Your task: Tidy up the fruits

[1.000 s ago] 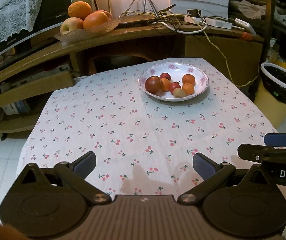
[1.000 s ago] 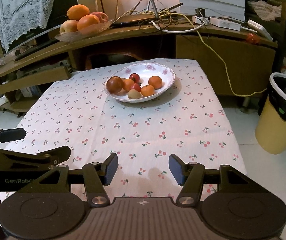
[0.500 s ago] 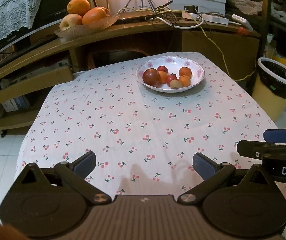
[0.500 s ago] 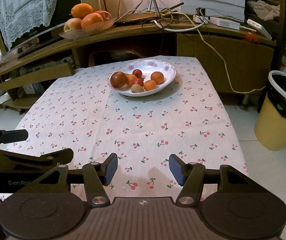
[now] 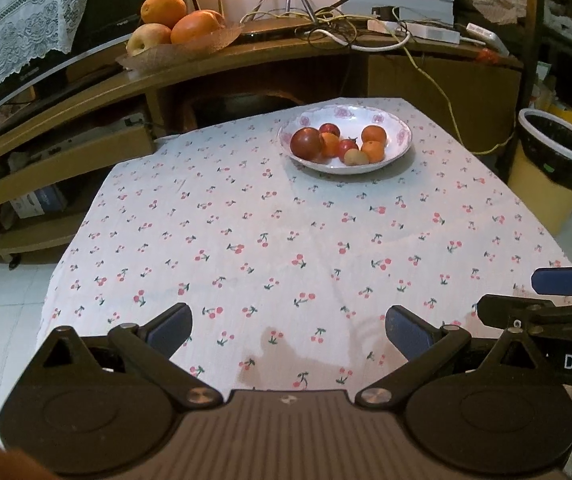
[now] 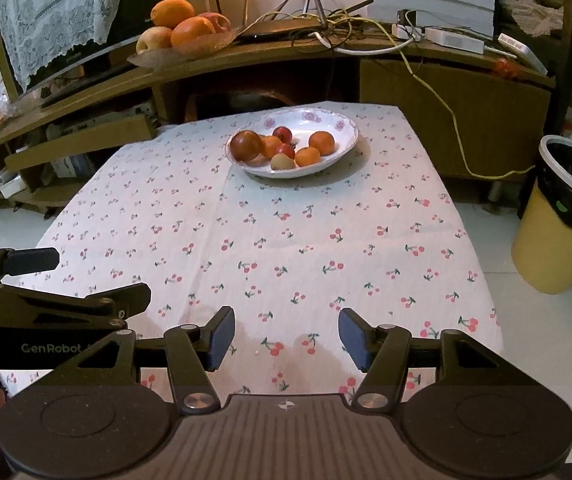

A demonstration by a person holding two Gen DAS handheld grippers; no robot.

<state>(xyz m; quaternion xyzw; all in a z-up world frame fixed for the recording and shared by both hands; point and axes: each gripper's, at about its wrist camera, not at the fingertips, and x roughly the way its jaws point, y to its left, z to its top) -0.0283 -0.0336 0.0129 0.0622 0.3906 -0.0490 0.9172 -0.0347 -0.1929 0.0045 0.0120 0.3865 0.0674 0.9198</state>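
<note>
A white flowered plate (image 5: 399, 126) (image 6: 343, 124) stands at the far end of the cherry-print table (image 5: 246, 240) (image 6: 286, 240). It holds several small fruits: a dark red one (image 5: 305, 143) (image 6: 246, 145), oranges (image 5: 374, 135) (image 6: 321, 142), small red ones and a pale one (image 5: 355, 157). My left gripper (image 5: 289, 326) is open and empty over the near table edge. My right gripper (image 6: 286, 336) is open and empty beside it, also far from the plate.
A brown dish with oranges and apples (image 5: 174, 28) (image 6: 182, 28) sits on the wooden shelf behind the table, next to tangled cables (image 5: 325, 28). A yellow bin with a black liner (image 5: 553, 168) (image 6: 565, 216) stands right of the table.
Both grippers have drawn back from the plate, which now looks smaller and farther away. Both stay open and empty.
</note>
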